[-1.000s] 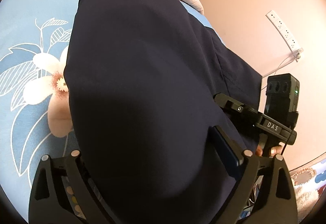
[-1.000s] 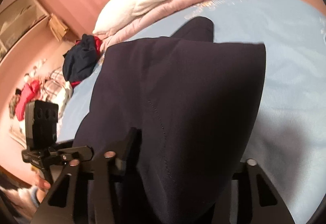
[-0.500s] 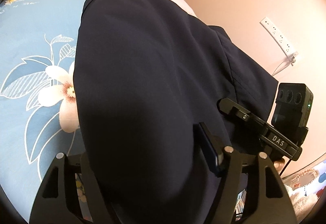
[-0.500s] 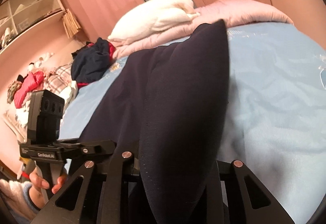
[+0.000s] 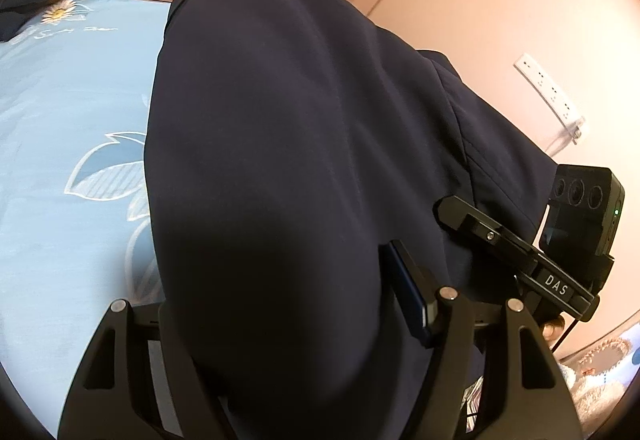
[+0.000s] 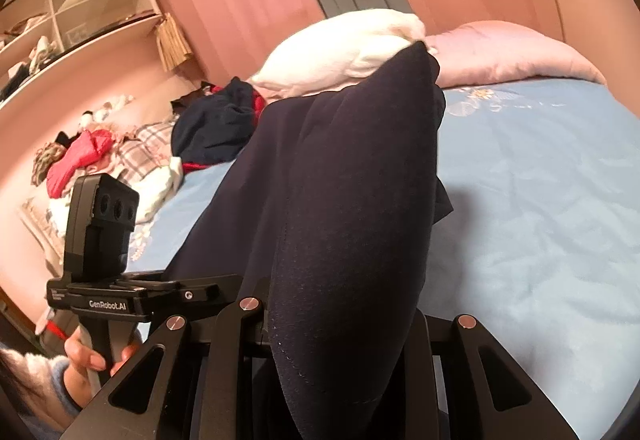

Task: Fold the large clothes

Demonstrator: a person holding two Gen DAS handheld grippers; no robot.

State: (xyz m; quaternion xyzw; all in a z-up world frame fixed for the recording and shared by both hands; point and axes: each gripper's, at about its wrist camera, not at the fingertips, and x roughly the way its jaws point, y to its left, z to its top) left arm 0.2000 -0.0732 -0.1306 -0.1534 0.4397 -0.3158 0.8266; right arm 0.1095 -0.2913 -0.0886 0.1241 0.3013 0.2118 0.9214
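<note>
Both grippers — left gripper, right gripper — clamped on dark garment, lengthwise away toward pillows

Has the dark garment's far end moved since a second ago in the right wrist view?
Yes. The dark garment has risen: its far end lay on the blue bedsheet before and now overlaps the white pillow.

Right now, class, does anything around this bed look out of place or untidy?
Yes. A jumble of red, plaid and dark clothes lies heaped at the far edge of the light blue floral bedsheet, unfolded, unlike the dark navy garment being handled.
</note>
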